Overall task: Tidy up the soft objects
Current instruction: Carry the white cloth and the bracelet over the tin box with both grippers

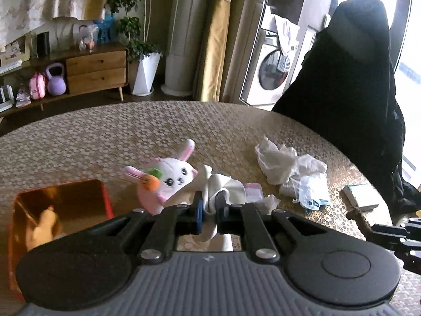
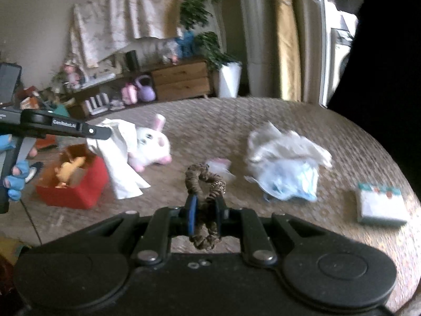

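One white plush rabbit (image 1: 171, 176), fuzzy, pink-eared, lies at frame centre on the woven round table (image 1: 105, 137). Left gripper (image 1: 209, 205) is clamped on one limp white cloth (image 1: 223, 187); right gripper (image 2: 206, 206) pinches one brown ruched fabric scrunchie (image 2: 202, 181). One red square box (image 2: 79, 187) sits lower left; one crumpled white plastic heap (image 2: 284, 158) right of centre.

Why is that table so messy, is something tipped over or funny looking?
A few things look untidy. The bunny plush lies tipped on its side beside the red box. A crumpled heap of white and blue plastic bags sits loose on the table. Nothing looks broken or spilled.
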Demonstrator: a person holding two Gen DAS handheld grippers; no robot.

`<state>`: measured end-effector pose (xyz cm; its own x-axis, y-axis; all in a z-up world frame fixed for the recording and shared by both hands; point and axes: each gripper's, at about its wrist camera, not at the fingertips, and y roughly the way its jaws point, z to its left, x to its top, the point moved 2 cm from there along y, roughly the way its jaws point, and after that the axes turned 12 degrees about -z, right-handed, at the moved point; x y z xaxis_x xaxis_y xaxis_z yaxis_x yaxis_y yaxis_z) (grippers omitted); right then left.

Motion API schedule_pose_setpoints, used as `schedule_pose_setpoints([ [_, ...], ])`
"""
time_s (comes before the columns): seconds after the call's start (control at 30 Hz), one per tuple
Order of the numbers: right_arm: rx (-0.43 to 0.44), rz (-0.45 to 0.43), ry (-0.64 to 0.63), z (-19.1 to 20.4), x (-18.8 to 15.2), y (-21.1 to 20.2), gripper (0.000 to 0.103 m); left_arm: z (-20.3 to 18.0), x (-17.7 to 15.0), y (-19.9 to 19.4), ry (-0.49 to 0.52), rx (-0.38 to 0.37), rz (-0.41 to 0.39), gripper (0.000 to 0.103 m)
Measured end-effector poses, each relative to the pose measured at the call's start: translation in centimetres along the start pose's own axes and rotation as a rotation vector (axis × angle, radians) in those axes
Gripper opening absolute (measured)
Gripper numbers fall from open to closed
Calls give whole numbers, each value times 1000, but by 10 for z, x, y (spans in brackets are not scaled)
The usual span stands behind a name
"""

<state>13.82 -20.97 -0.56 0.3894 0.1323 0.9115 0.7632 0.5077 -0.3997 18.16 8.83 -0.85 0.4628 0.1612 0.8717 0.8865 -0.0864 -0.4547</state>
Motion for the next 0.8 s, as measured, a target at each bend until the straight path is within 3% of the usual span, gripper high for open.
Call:
schedule_pose_setpoints([
  [0.5, 170, -22, -102, 98, 48, 22, 14, 62, 27, -62, 4, 58, -48, 9],
  [0.8, 243, -32, -173, 157, 58, 48, 14, 107, 51, -85, 17, 131, -97, 9],
])
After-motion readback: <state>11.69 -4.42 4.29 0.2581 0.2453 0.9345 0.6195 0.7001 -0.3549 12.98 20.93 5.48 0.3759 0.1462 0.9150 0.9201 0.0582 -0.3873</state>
